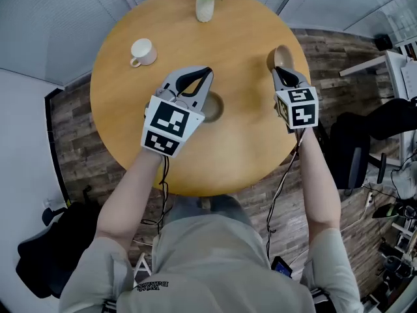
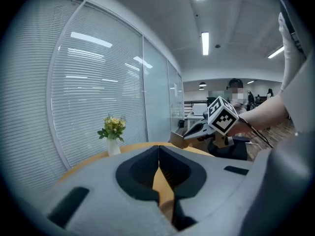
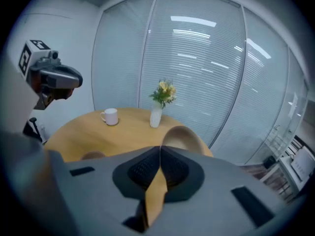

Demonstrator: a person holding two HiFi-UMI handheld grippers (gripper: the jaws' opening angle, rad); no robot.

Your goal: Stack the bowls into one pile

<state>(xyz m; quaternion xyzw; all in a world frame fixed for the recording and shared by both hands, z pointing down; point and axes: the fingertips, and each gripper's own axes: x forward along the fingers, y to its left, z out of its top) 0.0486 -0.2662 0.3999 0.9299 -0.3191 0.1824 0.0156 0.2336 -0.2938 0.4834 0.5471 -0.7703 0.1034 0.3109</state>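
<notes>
A wooden bowl (image 1: 214, 107) sits on the round wooden table (image 1: 241, 149) near its middle, half hidden under my left gripper (image 1: 208, 71). That gripper hangs well above the table with its jaws shut and nothing seen between them. My right gripper (image 1: 277, 71) is shut on the rim of a second wooden bowl (image 1: 281, 56), which is tilted up near the table's right edge. The right gripper view shows this bowl (image 3: 181, 137) arching just past the jaw tips and the resting bowl (image 3: 91, 155) at lower left. From the left gripper view, the right gripper (image 2: 189, 133) holds its bowl (image 2: 178, 138) off the table.
A white mug (image 1: 143, 51) stands at the table's far left. A white vase of yellow flowers (image 1: 205, 5) stands at the far edge. A dark office chair (image 1: 355, 155) is on the floor to the right, and blinds cover glass walls behind the table.
</notes>
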